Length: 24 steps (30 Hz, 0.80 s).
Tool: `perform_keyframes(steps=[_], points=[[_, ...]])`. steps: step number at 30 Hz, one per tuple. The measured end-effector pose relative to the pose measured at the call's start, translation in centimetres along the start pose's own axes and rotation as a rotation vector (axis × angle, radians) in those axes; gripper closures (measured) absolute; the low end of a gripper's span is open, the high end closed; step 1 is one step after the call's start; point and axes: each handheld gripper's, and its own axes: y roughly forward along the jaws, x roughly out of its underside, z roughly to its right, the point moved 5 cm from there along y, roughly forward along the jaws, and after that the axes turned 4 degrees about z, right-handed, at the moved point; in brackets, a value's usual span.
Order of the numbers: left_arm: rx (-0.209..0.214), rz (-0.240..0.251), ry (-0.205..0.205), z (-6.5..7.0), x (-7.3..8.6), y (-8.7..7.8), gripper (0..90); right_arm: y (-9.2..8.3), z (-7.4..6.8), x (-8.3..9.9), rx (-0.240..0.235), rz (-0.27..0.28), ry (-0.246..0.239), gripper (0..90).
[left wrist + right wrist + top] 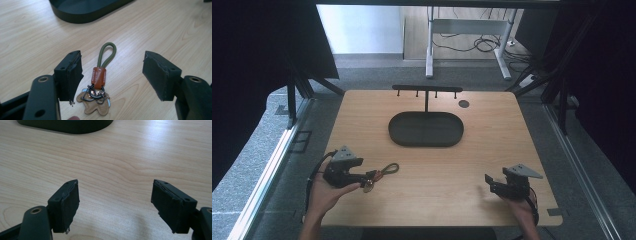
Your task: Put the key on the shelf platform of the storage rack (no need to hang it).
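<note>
Keychain [98, 87]: lay flat on the table [492, 140], between the left gripper's [368, 176] pads — not yet lifted.
Stand [426, 127]: dark tray with a hook bar, well apart from the keychain; hooks bare, so hanging likely remained.
Left gripper: jaws apart, untouching.
Right gripper [488, 178]: open — nothing between.

Two matte black handheld grippers, chunky and angular. Left gripper [362, 176] topped with a grey three-cornered plate, black cable looping off the back. Same grey plate on the right gripper [490, 181], plus thin reddish wires near the wrist. Up close: blocky black pads [160, 75] with rough, slightly frayed edges, tiny screw holes along the tops, brass-ringed holes in the arms behind. Bare forearms, no sleeves.
</note>
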Motion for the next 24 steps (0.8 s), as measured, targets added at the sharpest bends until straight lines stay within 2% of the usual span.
perform_keyframes(steps=[5, 9, 10, 12, 13, 16, 19, 24], points=[[-0.009, -0.087, 0.061, 0.0, -1.0, 0.6, 35.1, -0.6, -0.2, 0.4, 0.002, 0.001, -0.004, 23.5], [0.006, -0.105, 0.056, 0.0, -1.3, 0.8, 36.4, -0.9, -0.1, 0.5, 0.010, -0.001, -0.001, 23.8], [0.013, -0.134, 0.078, 0.1, -1.2, 1.0, 36.8, -0.9, -0.1, 0.7, 0.009, -0.003, 0.002, 24.0], [0.013, -0.144, 0.084, 0.2, -1.2, 1.1, 37.2, -0.9, -0.1, 0.7, 0.006, -0.004, -0.001, 24.0], [0.017, -0.167, 0.098, 0.3, -1.1, 1.5, 37.2, -0.8, -0.3, 0.8, -0.008, -0.007, -0.006, 24.1], [0.023, -0.179, 0.100, 0.3, -1.2, 2.0, 37.3, -0.6, -0.6, 0.7, -0.023, -0.017, -0.022, 24.2], [0.031, -0.219, 0.109, 0.2, -1.2, 3.1, 37.6, -0.6, -0.8, 0.7, -0.029, -0.016, -0.034, 24.5], [0.043, -0.253, 0.122, 0.4, -1.1, 3.9, 37.2, -0.6, -0.7, 0.7, -0.025, -0.015, -0.031, 25.8]])
